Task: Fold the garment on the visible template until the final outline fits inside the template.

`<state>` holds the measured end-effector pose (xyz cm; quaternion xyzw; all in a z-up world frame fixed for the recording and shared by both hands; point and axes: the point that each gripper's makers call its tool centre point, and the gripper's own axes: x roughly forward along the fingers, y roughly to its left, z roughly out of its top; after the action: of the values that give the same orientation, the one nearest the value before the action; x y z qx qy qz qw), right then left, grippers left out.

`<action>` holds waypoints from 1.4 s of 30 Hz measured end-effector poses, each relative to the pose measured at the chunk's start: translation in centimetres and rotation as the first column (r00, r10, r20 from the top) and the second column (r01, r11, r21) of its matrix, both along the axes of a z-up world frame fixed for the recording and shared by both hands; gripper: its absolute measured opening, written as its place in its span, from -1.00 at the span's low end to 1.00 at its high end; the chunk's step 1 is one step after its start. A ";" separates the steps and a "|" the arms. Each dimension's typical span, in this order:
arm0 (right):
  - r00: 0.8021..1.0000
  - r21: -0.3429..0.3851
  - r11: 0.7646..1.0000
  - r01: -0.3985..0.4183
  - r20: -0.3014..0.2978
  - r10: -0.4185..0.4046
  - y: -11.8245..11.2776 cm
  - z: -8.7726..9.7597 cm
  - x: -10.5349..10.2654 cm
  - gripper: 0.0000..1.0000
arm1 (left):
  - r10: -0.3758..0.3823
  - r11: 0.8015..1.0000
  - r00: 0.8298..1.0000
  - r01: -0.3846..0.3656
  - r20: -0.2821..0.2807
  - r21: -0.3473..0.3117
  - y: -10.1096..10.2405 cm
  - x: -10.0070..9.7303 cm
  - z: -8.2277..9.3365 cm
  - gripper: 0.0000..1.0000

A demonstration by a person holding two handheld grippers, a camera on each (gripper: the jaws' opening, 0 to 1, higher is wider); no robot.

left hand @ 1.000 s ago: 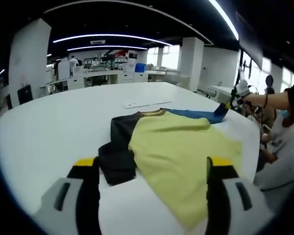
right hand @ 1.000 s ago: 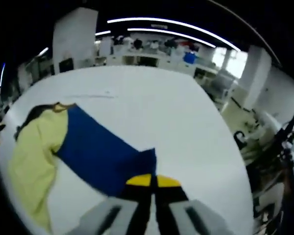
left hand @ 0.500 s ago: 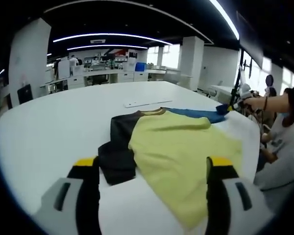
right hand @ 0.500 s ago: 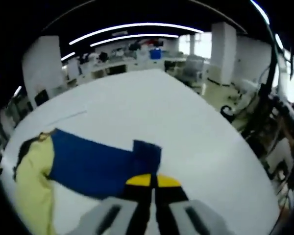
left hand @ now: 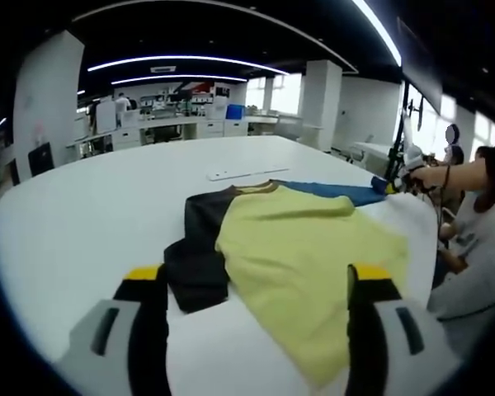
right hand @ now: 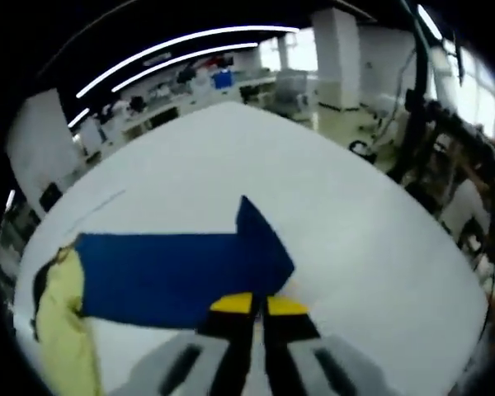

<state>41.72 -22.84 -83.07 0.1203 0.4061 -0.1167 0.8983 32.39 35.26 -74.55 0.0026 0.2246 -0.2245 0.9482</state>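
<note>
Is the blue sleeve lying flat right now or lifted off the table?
Partly lifted: the right gripper is shut on the blue sleeve, whose end peaks above the white table; the rest stretches toward the yellow body.

The left gripper point(left hand: 256, 285) is hovering with jaws spread wide; the right gripper point(right hand: 258, 305) is pinching its jaws together.

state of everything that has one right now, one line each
left gripper: open, jaws wide apart above the table, holding nothing
right gripper: shut on the blue sleeve
blue sleeve: pulled out flat and straight across the table, tip pinched and lifted
garment: lying on the table, yellow body spread but rumpled, not yet folded
dark sleeve: bunched, lying on the table beside the yellow body
</note>
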 end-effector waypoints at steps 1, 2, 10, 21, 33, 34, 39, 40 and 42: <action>1.000 -0.016 1.000 -0.012 -0.010 0.012 -0.2 -0.1 -0.1 -0.87 | 0.000 1.000 1.000 0.000 0.000 0.000 0.0 0.0 0.0 0.75; 1.000 -0.021 1.000 -0.020 -0.013 0.019 -0.2 -0.2 -0.1 -0.80 | 0.000 1.000 1.000 0.000 0.000 0.000 0.0 0.0 0.0 0.75; 0.998 -0.064 0.997 -0.043 -0.042 0.041 -1.5 -0.5 0.1 -0.19 | -0.001 1.000 1.000 0.001 -0.003 0.000 0.1 0.1 -0.2 0.82; 0.982 -0.099 0.977 -0.188 -0.028 0.186 0.3 0.9 0.9 0.44 | 0.005 1.000 1.000 -0.005 -0.022 -0.002 0.2 0.0 -0.6 0.98; 0.910 -0.028 0.914 -0.406 0.085 0.407 6.8 4.1 2.1 0.97 | 0.064 0.997 0.996 -0.062 -0.054 0.034 2.4 0.1 -2.2 0.92; 0.905 -0.019 0.910 -0.415 0.091 0.415 7.4 4.3 1.8 0.98 | 0.073 0.997 0.996 -0.071 -0.057 0.040 2.8 0.1 -2.4 0.89; 0.867 0.006 0.873 -0.488 0.121 0.483 9.7 5.5 1.7 0.98 | 0.126 0.991 0.990 -0.123 -0.058 0.061 4.3 0.5 -3.1 0.67; 0.858 0.008 0.865 -0.502 0.123 0.498 9.9 5.5 1.8 0.98 | 0.135 0.989 0.989 -0.131 -0.059 0.062 4.5 0.6 -3.2 0.60; 0.841 0.020 0.846 -0.533 0.128 0.526 11.2 6.0 1.0 0.98 | 0.160 0.986 0.985 -0.156 -0.064 0.064 5.1 1.0 -3.5 0.50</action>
<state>42.68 -11.60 -77.08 0.0347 0.3731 0.1543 0.9142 33.35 40.38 -78.10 0.0049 0.2632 -0.1420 0.9542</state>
